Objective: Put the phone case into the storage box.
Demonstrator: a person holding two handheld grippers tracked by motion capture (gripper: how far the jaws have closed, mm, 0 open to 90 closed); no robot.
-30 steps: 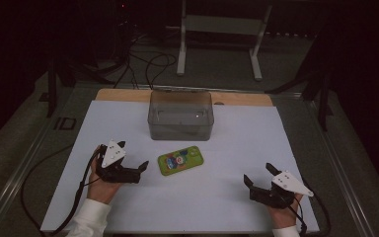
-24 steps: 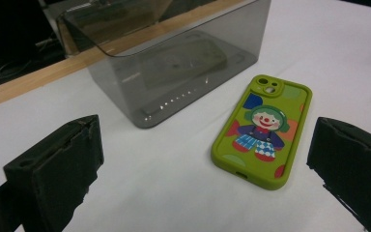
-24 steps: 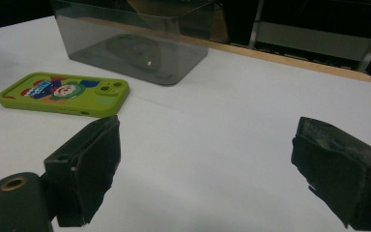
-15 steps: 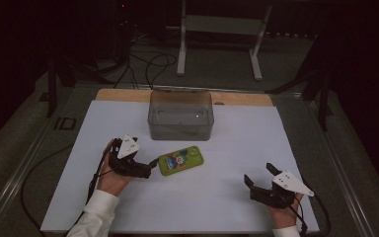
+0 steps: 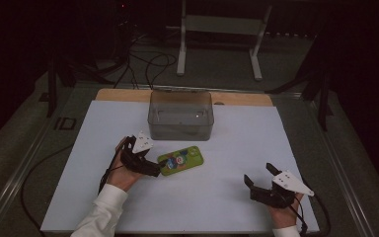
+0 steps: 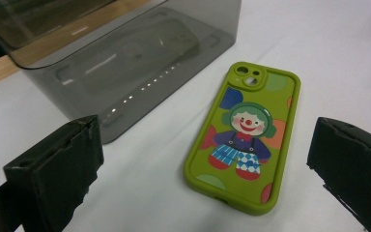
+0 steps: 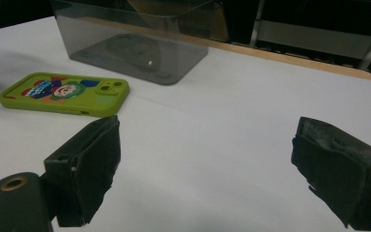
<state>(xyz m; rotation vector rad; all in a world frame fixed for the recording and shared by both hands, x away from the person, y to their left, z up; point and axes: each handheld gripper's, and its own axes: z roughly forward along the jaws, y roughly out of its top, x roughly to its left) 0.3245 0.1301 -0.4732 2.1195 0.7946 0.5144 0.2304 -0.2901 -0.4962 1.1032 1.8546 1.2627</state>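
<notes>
A green phone in a clown-print case lies flat on the white table, camera end away from my left hand. My left gripper is open at the phone's left end. In the left gripper view the phone lies between and just past the two spread jaws of the left gripper, and neither jaw touches it. My right gripper is open near the front right of the table with nothing between its jaws. From the right gripper the phone lies well off to the left.
A smoky clear plastic box stands open-topped just behind the phone, near the table's back middle. A wooden strip runs along the back edge of the white table sheet. Cables lie on the floor beyond.
My left gripper has moved right and forward until its open jaws reach the phone's near end. The phone, the box and the right gripper have stayed put.
</notes>
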